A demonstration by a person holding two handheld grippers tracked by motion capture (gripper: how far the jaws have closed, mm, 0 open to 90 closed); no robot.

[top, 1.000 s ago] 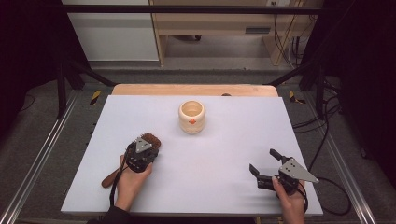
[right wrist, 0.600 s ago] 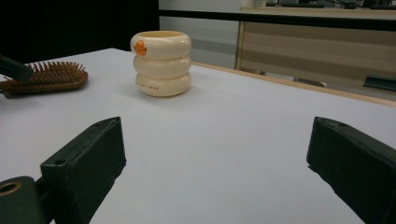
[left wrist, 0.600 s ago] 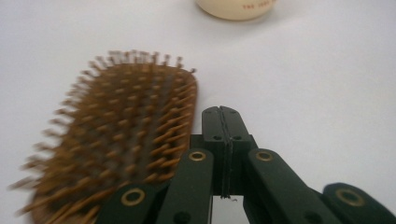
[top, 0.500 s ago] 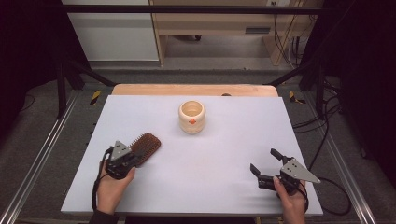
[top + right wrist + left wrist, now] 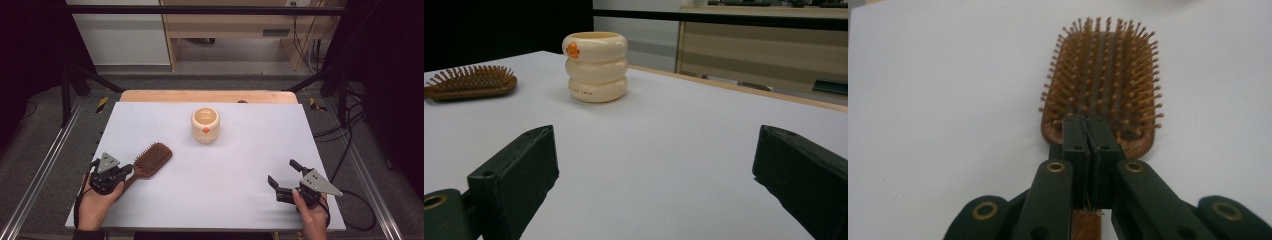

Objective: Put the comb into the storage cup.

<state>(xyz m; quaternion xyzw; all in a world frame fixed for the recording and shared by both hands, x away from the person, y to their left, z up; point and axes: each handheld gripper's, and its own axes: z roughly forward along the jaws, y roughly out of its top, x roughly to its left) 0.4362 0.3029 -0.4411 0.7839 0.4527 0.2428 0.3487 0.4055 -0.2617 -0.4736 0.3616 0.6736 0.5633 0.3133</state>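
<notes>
A brown wooden hairbrush (image 5: 152, 159) lies bristles up on the white table (image 5: 250, 150), left of the middle; its head (image 5: 1103, 85) is straight ahead in the left gripper view. My left gripper (image 5: 126, 172) is at the handle end, its jaws shut pad against pad (image 5: 1088, 131) over the neck of the brush. A piece of the handle (image 5: 1085, 226) shows beneath them, and I cannot tell whether they touch it. My right gripper (image 5: 281, 172) rests open and empty near the front right edge, with bare table between its jaws (image 5: 654, 165).
A cream ribbed cup (image 5: 205, 124) with an orange mark stands upright at the table's middle back, also ahead of the right gripper (image 5: 595, 65). A wooden strip (image 5: 210, 96) runs along the far edge. Metal rails flank the table.
My left hand has drawn back to the left, from over the brush head to its handle end. The brush has barely shifted. The right hand has kept still.
</notes>
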